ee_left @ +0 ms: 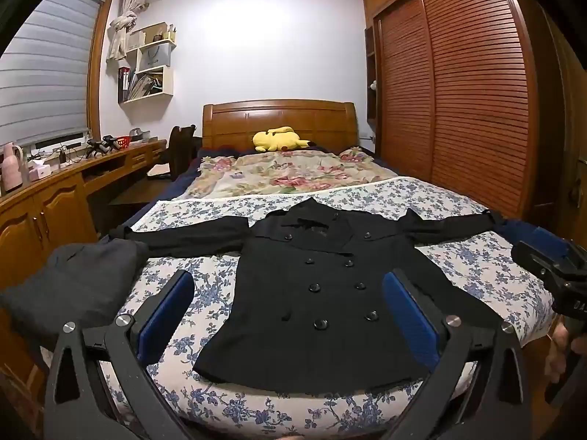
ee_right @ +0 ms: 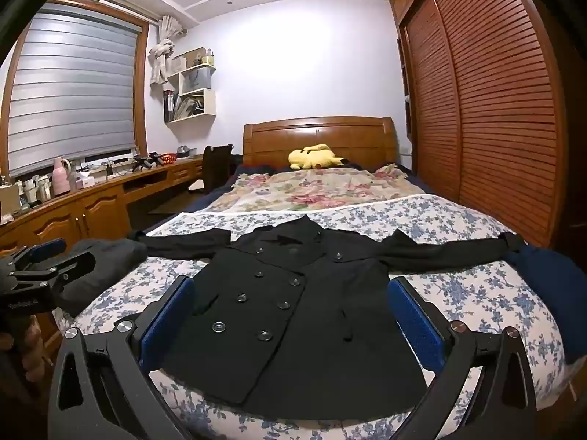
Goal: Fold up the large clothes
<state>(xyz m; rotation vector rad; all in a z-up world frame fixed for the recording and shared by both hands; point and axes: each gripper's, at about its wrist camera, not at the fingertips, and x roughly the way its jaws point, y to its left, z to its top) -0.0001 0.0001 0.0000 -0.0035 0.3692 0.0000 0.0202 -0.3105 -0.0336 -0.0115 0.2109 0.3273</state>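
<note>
While both tools hang just short of the bed's near edge, the black coat [ee_left: 315, 293] lies face up and spread flat on the blue-flowered sheet [ee_left: 477, 267], buttons showing, collar pointing away toward the wooden headboard [ee_left: 279, 121] and hem toward the cameras, so its long axis runs from foot to head of the bed. Sleeves go straight out to either side, crossing that axis. The left sleeve end reaches a grey garment [ee_left: 73, 282] heaped at the bed's left edge; the right sleeve end meets a dark blue garment [ee_right: 550, 282] at the right edge, and where cuff stops and cloth begins is hard to make out, black on dark. Left gripper [ee_left: 290, 315] stands wide, blue pads apart, nothing between them but the view of the coat below and beyond. Right gripper [ee_right: 293, 319] stands just as wide, also holding nothing. In the left wrist view the right gripper shows at the frame's right edge, cut off, with part of a hand [ee_left: 557, 359] under it. A yellow plush toy [ee_left: 279, 139] lies by the headboard on a rose-patterned quilt [ee_left: 286, 176]. The coat's hem is partly hidden behind the gripper frames in both views, and the fisheye rim blacks out the corners.
</note>
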